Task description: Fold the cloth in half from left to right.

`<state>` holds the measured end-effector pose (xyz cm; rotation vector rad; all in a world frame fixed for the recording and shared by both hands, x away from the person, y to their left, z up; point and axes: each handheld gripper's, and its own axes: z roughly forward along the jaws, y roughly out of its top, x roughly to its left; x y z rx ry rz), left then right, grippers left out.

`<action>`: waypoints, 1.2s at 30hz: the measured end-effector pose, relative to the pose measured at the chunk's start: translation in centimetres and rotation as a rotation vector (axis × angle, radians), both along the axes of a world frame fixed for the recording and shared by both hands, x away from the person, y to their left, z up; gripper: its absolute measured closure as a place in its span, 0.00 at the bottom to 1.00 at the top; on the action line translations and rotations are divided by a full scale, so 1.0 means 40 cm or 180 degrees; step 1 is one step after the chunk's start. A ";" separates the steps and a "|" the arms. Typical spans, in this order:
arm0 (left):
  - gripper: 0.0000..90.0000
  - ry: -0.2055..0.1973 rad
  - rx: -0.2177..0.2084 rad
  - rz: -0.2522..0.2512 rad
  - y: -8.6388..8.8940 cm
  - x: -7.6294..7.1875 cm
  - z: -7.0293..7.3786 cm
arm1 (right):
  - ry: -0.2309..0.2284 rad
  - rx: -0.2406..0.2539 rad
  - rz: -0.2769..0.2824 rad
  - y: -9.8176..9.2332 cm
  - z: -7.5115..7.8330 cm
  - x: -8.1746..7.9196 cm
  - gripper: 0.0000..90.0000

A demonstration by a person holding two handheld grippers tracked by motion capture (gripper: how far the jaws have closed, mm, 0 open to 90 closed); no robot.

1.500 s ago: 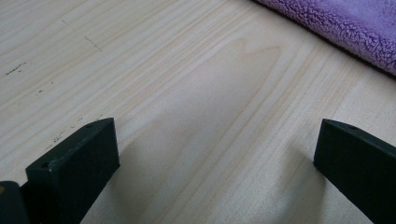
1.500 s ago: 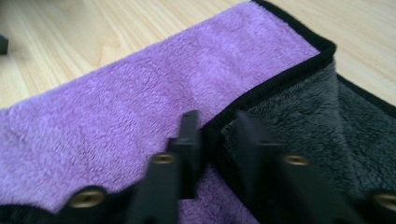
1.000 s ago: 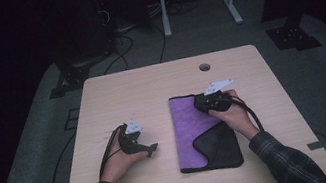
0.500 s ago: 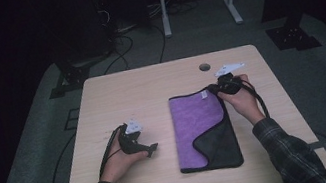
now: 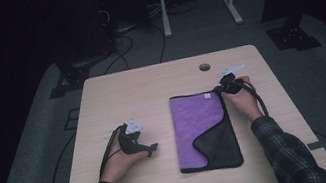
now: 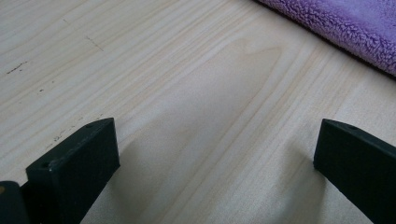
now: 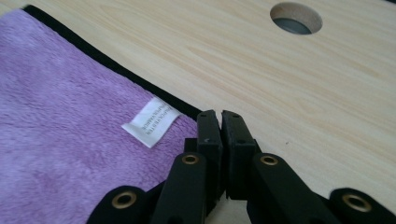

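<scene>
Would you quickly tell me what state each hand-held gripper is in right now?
Left hand-held gripper: open, nothing between its jaws, over bare table.
Right hand-held gripper: shut at the far right corner of the purple cloth; whether it pinches the edge cannot be told.

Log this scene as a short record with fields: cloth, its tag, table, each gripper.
cloth: purple fleece cloth with black edging, folded flat, dark underside showing at its near corner
tag: white sewn label near the far right corner
table: light wooden table with a round hole
left gripper: jaws wide apart over bare wood
right gripper: jaws shut at the cloth's far right corner
</scene>
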<state>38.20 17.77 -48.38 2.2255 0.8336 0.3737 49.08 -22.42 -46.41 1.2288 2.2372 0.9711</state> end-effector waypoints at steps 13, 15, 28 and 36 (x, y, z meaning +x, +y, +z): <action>0.00 0.0001 0.0001 0.0009 0.000 -0.001 0.000 | -0.0125 0.0228 -0.0089 -0.064 0.048 -0.022 0.70; 0.00 0.0001 0.0001 0.0009 0.000 -0.001 0.000 | -0.0169 0.0255 -0.0033 -0.064 0.062 -0.041 0.70; 0.00 0.0009 0.0009 0.0023 -0.001 -0.002 0.001 | -0.0168 0.0456 0.0439 -0.011 0.071 -0.184 0.66; 0.00 0.0009 0.0010 0.0025 -0.001 -0.002 0.001 | -0.0110 0.0565 0.0754 0.036 0.065 -0.267 0.61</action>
